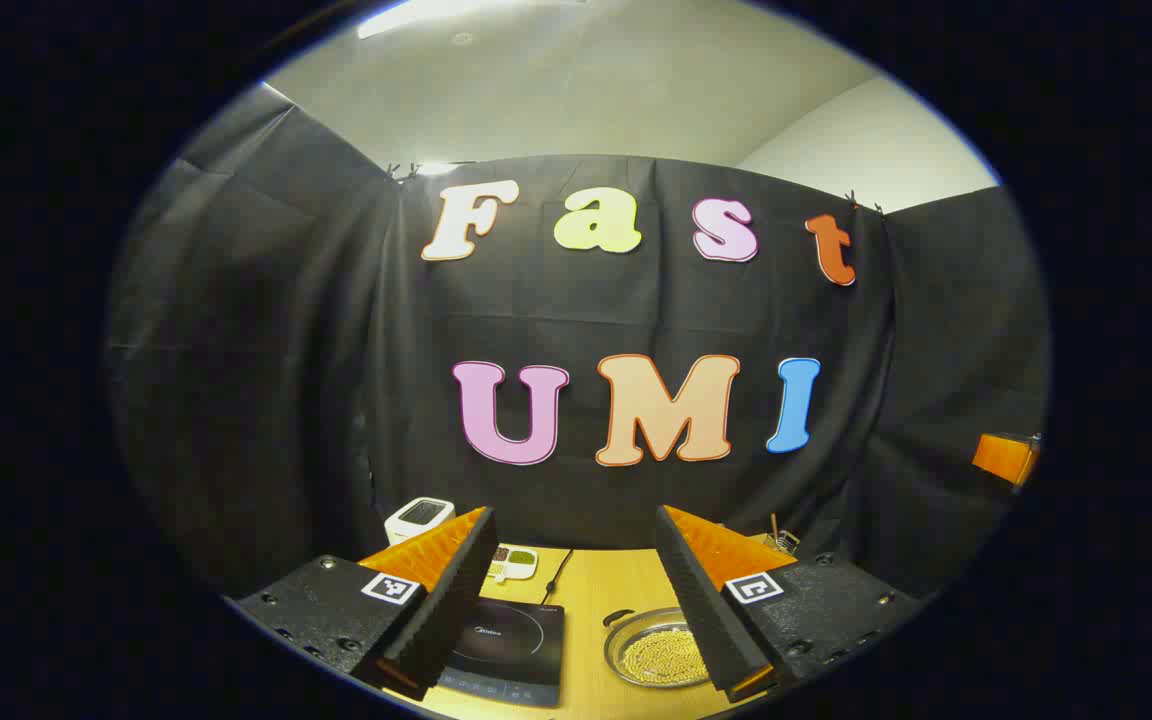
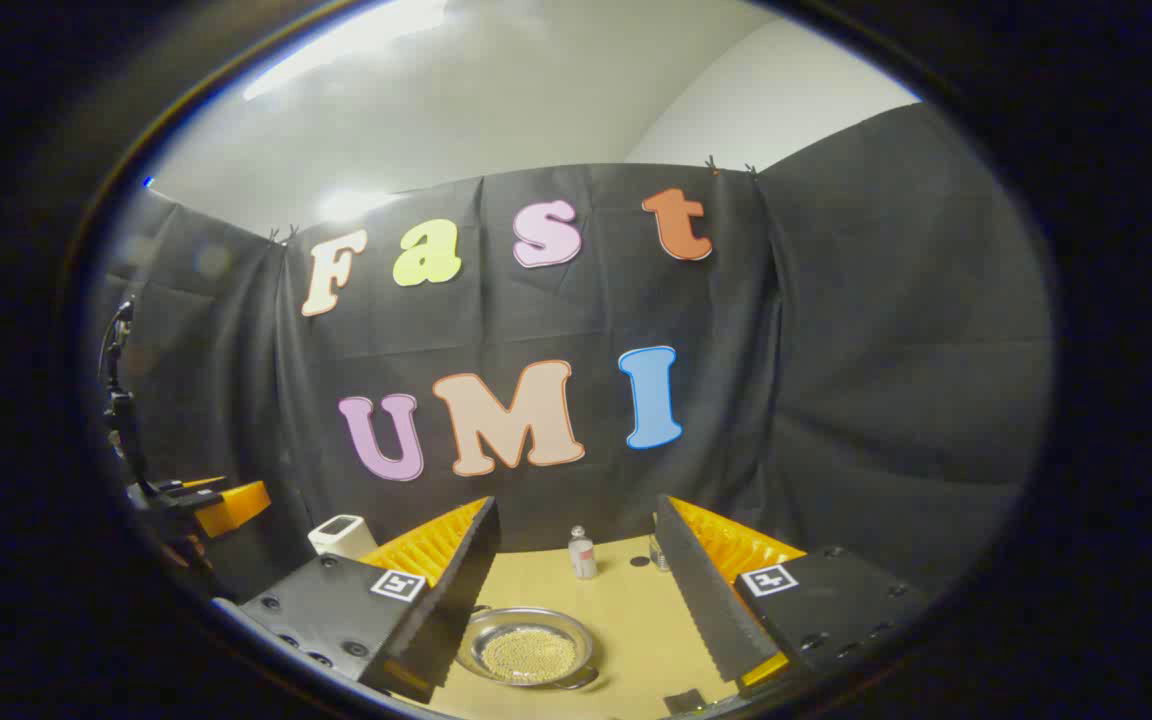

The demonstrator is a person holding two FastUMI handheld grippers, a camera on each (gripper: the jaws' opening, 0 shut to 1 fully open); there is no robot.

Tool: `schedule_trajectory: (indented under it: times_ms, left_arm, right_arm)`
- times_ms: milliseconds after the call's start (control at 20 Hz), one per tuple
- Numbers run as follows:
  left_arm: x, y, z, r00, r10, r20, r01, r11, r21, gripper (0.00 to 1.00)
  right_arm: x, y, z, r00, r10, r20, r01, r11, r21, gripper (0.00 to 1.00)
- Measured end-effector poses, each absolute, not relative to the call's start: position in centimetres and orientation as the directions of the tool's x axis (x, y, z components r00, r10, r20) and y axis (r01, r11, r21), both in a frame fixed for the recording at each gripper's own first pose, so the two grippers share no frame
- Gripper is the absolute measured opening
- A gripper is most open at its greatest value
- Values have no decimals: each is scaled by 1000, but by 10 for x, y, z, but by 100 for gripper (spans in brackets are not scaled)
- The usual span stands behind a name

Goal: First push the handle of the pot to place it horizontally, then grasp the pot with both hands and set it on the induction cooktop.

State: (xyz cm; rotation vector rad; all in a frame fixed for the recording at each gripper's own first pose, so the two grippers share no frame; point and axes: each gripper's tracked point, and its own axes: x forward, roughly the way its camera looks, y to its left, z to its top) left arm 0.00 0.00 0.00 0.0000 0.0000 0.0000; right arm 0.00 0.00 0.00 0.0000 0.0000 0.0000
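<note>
Pot (image 1: 658,650) sits on tabletop (image 1: 596,590), right of induction cooktop (image 1: 506,650). Left gripper (image 1: 576,600) and right gripper (image 2: 576,600) both released, above tabletop, grasping nothing.

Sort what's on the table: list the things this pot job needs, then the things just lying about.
Needed:
- round metal pot of small yellow beads
- flat black induction cooktop
- left gripper, open
- right gripper, open

Lying about:
- white boxy appliance
- small clear bottle
- small white tray with dark compartments
</note>
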Motion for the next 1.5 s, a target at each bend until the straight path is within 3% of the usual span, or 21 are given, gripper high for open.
schedule_trajectory:
  times_ms: [100,200,400,450,1500]
  left_arm:
    - [0,-3,-3,1000,-12,-12,11,1000,-4,98]
    - [3,-6,-1,1000,-16,-14,15,1000,-6,92]
    - [4,-4,-3,1000,2,-21,-2,1000,5,92]
    - [3,-4,-5,1000,3,-24,-3,1000,5,92]
    - [-19,5,-4,1000,25,-17,-25,1000,-8,92]
  right_arm:
    - [-2,-2,5,1000,-8,7,8,1000,-9,92]
    - [-4,-5,9,1000,-17,26,18,1000,-18,98]
    - [-2,-7,6,1000,-17,20,17,1000,-12,98]
    - [-2,-8,5,1000,-17,17,18,1000,-9,92]
    - [-16,-6,12,999,6,32,-6,1000,-4,92]
